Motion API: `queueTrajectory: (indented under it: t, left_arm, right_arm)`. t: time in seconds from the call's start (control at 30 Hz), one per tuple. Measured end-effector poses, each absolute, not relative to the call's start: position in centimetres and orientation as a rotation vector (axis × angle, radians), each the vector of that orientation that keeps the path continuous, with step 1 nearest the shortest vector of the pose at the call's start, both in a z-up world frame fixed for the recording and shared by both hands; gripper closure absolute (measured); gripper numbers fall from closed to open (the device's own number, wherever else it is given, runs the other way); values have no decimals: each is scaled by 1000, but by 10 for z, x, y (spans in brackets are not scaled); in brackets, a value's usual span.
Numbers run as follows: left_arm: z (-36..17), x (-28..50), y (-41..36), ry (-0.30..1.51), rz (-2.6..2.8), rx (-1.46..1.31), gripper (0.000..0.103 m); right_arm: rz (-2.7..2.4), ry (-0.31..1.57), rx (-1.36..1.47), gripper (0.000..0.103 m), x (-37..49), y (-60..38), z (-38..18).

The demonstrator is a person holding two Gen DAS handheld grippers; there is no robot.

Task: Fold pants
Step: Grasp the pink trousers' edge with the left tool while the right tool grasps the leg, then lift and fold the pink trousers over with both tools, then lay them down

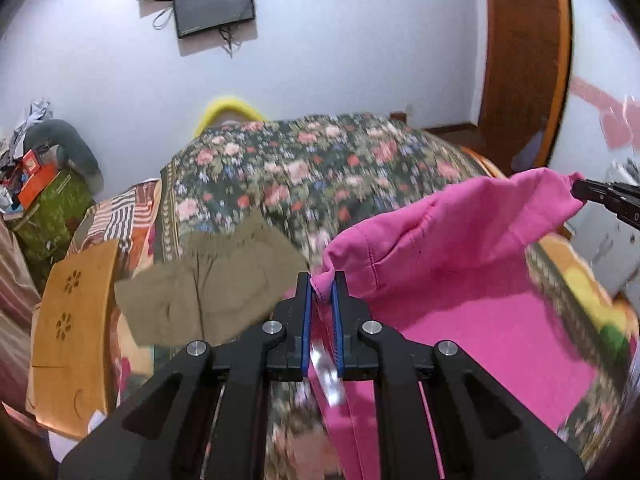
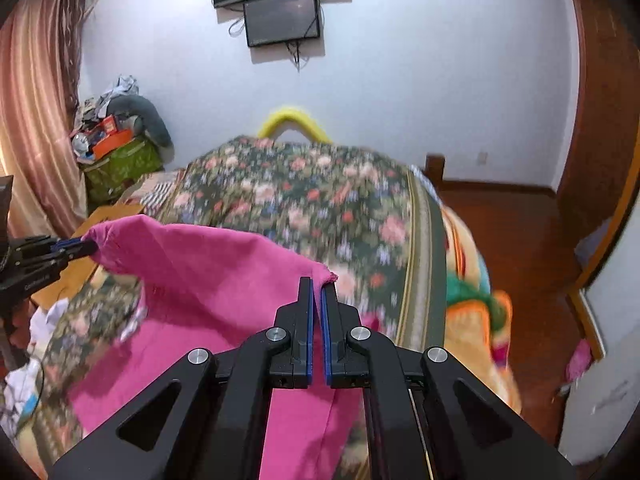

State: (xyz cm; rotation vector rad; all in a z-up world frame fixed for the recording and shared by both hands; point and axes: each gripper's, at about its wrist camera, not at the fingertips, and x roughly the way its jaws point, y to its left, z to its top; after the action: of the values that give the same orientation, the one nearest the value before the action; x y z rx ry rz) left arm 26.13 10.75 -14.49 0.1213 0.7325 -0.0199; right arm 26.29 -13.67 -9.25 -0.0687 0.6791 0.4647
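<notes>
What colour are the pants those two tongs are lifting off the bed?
Bright pink, plain with no pattern. The pants show best in the right wrist view.

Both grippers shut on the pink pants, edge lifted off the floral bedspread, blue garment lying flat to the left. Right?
One thing is off: the garment lying flat to the left is olive-brown, not blue, as the left wrist view shows. The rest holds: the left gripper and right gripper are each shut on the pink pants, whose edge is lifted off the floral bedspread.
</notes>
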Motion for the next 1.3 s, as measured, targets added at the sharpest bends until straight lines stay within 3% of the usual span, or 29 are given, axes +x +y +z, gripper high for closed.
queueTrajectory:
  t: [0.43, 0.63, 0.7, 0.77, 0.8, 0.83, 0.87, 0.9, 1.3]
  left_arm:
    - [-241, 182, 95, 957, -35, 204, 95]
    - [-221, 159, 101, 920, -19, 257, 94]
    - [-211, 156, 100, 893, -15, 278, 88]
    - [-201, 156, 96, 869, -24, 300, 62]
    - [-197, 157, 92, 853, -29, 322, 54]
    - [-194, 157, 89, 843, -33, 341, 46]
    - [-193, 159, 85, 838, -42, 361, 46]
    - [-194, 162, 79, 850, -55, 389, 46]
    - [-236, 193, 47, 932, -122, 613, 46]
  right_arm:
    - [441, 953, -127, 100, 192, -150, -202]
    - [389, 967, -116, 100, 183, -165, -199]
    - [386, 950, -126, 98, 178, -167, -193]
    - [394, 925, -147, 85, 166, -168, -184]
    - [405, 911, -157, 79, 164, -167, -180]
    - [420, 893, -166, 66, 162, -165, -175]
    - [433, 878, -173, 56, 161, -163, -172]
    - [448, 863, -185, 53, 159, -159, -168]
    - [584, 949, -466, 53, 191, -93, -214]
